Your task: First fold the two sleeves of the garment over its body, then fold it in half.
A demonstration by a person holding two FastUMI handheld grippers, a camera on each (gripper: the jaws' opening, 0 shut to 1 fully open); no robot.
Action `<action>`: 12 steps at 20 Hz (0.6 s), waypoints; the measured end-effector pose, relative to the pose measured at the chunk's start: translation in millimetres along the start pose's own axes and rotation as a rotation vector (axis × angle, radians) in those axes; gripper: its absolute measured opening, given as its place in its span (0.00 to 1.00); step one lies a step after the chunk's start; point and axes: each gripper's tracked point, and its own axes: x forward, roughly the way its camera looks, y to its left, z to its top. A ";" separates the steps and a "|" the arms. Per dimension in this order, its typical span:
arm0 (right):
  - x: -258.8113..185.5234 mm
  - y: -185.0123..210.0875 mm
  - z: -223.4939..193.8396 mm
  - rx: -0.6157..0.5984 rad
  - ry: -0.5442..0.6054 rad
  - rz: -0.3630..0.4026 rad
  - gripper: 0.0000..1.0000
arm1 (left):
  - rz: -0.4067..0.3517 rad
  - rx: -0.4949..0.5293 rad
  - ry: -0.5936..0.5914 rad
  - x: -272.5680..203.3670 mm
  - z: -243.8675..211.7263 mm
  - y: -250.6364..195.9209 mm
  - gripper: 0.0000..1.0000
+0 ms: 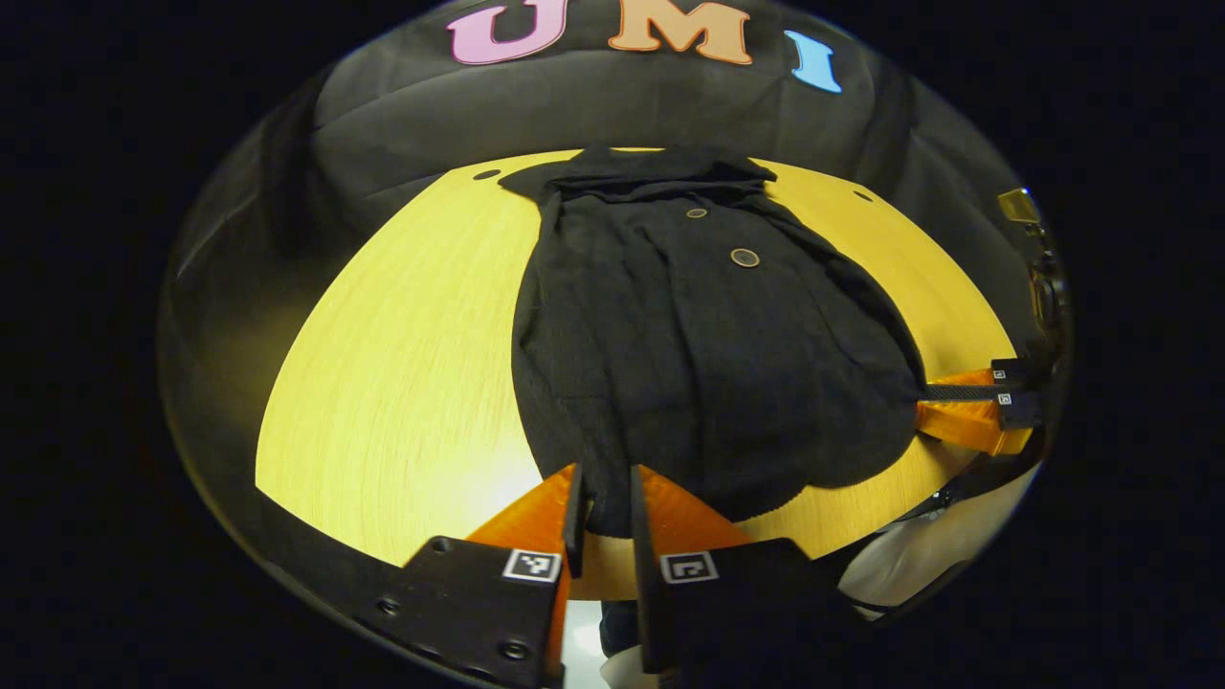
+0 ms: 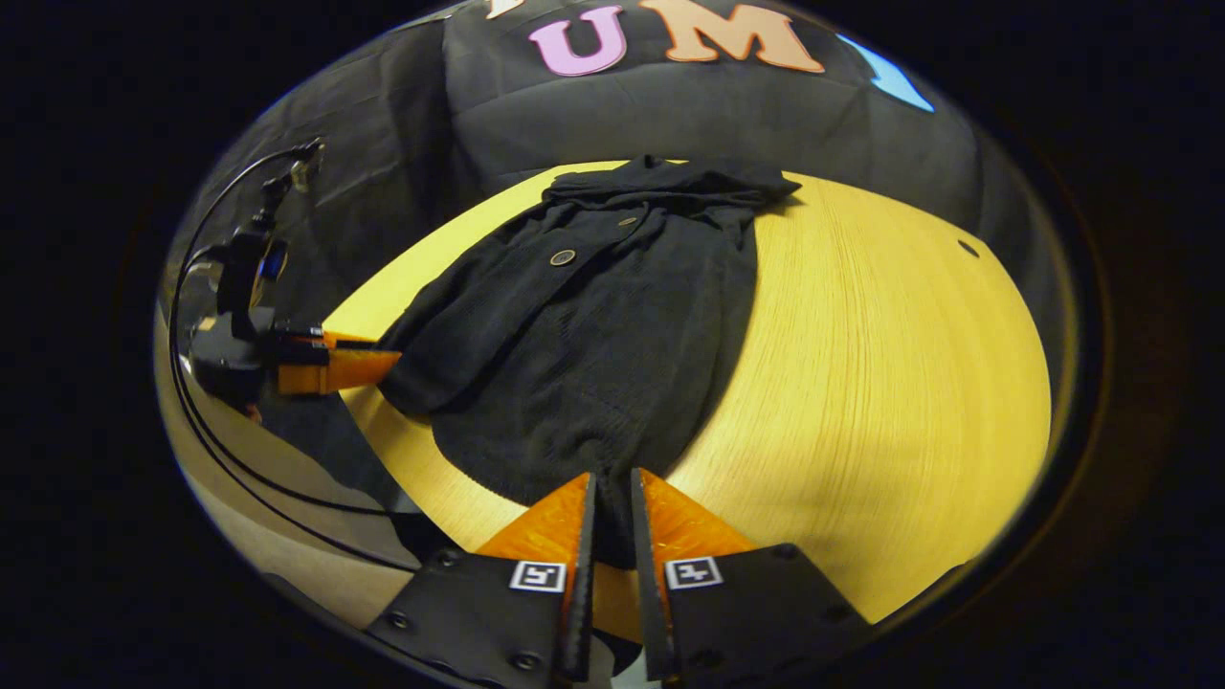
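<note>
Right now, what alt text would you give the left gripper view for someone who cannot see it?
A black garment lies on a round yellow wooden table, sleeves folded over its body. The left gripper pinches the near hem, and the right gripper meets the hem at the far right.

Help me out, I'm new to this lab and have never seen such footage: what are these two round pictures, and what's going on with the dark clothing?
Each picture comes from a wide-angle camera riding on handheld tongs; a person holds one in each hand. In the left gripper view, the left tongs sit at the bottom, closed on the near hem of a black garment. The right gripper view shows the right tongs pinching the same hem at another spot. Each camera also catches the other tongs off to the side. The garment lies on a round yellow wooden table, collar at the far end, with its sleeves seemingly already folded over the body. Both tongs appear ready to lift the hem and fold it in half.
</note>
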 end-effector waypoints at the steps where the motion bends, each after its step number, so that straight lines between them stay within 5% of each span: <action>1: 0.5 0.2 1.2 0.009 -0.001 0.002 0.20 | -0.005 -0.004 0.000 1.0 1.7 -0.5 0.14; 4: 0.0 -0.9 7.1 -0.039 -0.005 -0.021 0.08 | -0.013 -0.057 0.013 1.5 2.3 -0.1 0.04; 12: -23.1 -6.0 91.4 -0.065 -0.145 0.014 0.08 | 0.004 -0.134 -0.142 -14.0 80.3 2.5 0.00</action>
